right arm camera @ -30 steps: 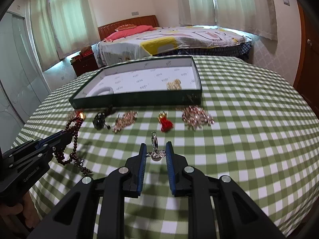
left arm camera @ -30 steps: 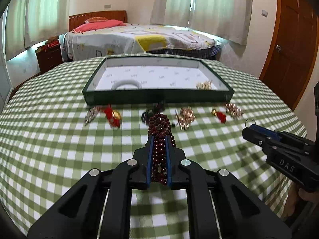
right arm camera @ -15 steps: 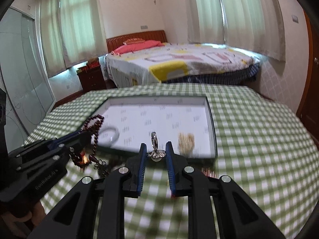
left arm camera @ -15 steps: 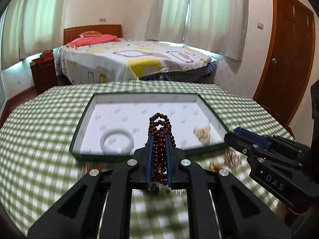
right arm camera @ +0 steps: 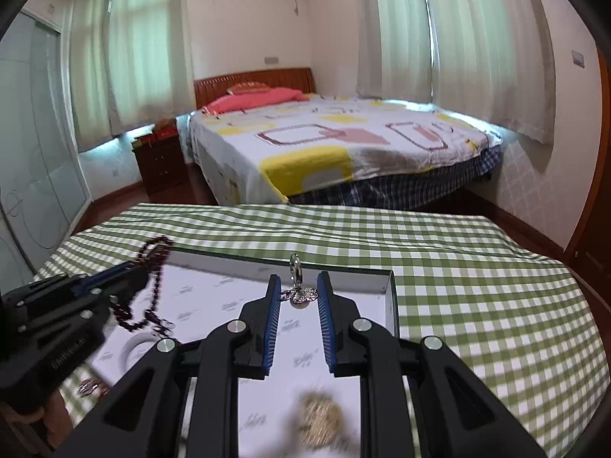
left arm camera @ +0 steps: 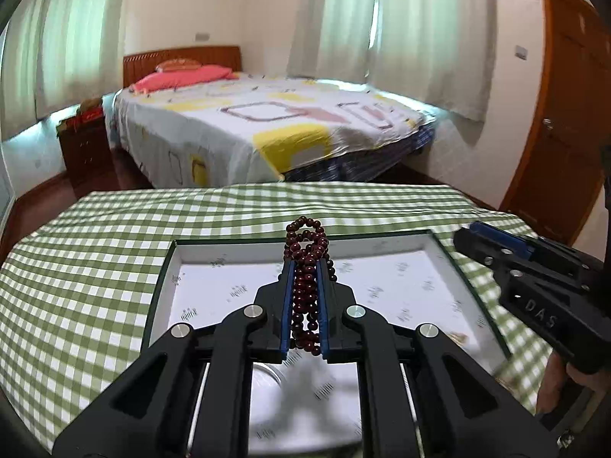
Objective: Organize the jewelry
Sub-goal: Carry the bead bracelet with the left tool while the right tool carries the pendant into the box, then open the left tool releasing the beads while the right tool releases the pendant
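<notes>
Curtained bedroom (right arm camera: 488, 45), patterned bed (right arm camera: 336, 149), wooden door (left arm camera: 565, 122)

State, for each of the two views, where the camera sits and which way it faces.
Left wrist: on the left gripper, facing the tray and bed; holds a bead string; right gripper and a hand show.
Right wrist: on the right gripper, same direction; holds a silver ring; left gripper shows.
Shared: tray, bed, checked tablecloth.
</notes>
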### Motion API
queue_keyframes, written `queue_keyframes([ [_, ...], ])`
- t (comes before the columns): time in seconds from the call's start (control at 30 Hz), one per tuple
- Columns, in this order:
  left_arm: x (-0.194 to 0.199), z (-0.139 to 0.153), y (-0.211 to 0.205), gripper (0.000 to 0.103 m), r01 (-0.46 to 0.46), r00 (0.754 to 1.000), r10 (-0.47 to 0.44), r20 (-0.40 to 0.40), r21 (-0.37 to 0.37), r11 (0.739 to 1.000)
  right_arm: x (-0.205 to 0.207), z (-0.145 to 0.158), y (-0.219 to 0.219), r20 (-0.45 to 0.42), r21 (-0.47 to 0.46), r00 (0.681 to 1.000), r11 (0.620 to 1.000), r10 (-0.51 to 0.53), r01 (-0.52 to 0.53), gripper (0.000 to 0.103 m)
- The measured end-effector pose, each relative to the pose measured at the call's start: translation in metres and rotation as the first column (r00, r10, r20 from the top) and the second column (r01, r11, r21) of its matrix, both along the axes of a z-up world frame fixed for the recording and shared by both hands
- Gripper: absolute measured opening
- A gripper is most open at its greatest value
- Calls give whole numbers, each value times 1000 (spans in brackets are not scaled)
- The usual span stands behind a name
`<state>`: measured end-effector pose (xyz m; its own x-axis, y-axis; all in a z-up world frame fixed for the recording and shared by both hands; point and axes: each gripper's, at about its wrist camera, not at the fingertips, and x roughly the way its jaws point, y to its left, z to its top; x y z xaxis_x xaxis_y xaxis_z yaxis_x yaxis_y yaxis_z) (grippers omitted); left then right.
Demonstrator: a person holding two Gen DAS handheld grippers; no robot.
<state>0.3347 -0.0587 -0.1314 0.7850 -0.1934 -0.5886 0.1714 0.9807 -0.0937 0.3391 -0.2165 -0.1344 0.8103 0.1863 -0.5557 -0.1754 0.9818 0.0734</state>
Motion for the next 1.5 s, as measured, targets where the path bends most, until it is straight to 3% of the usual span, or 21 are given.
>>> queue_keyframes([
  [0.4,76,-46,33,11,-54,972,57,-226,16,998,73,-51,-14,-242,11,970,999,-30,34,20],
  [0.57,89,-55,37,11,-57,962,62,-268,27,998,88,-64,-14,-335,6,942,1000,-22,25,20],
  [0.73,97,-65,35,13,-49,949,60,-310,42,998,92,-69,-15,-369,-1,929,1000,-19,20,21],
  [0.77,97,-66,35,14,-51,949,62,-310,43,998,91,-71,-14,-374,-5,927,1000,-18,18,21],
  [0.83,97,-69,37,29,-62,948,74,-309,50,997,92,-71,-12,-375,-9,927,1000,-14,11,22],
  [0.9,99,-71,40,32,-68,944,78,-319,44,997,92,-71,-11,-374,-13,927,1000,-9,4,26],
  [0.97,100,-72,42,38,-73,943,79,-324,32,997,92,-71,-12,-369,-19,929,1000,-15,9,40],
  [1.13,97,-68,43,56,-69,949,74,-307,26,997,91,-69,-14,-361,-12,933,1000,-13,9,44],
  [1.33,88,-59,45,62,-72,961,78,-264,33,997,85,-66,-11,-329,-25,944,1000,-13,5,53],
  [1.5,76,-46,51,64,-85,977,90,-194,32,996,76,-58,-12,-265,-34,964,999,-29,20,55],
])
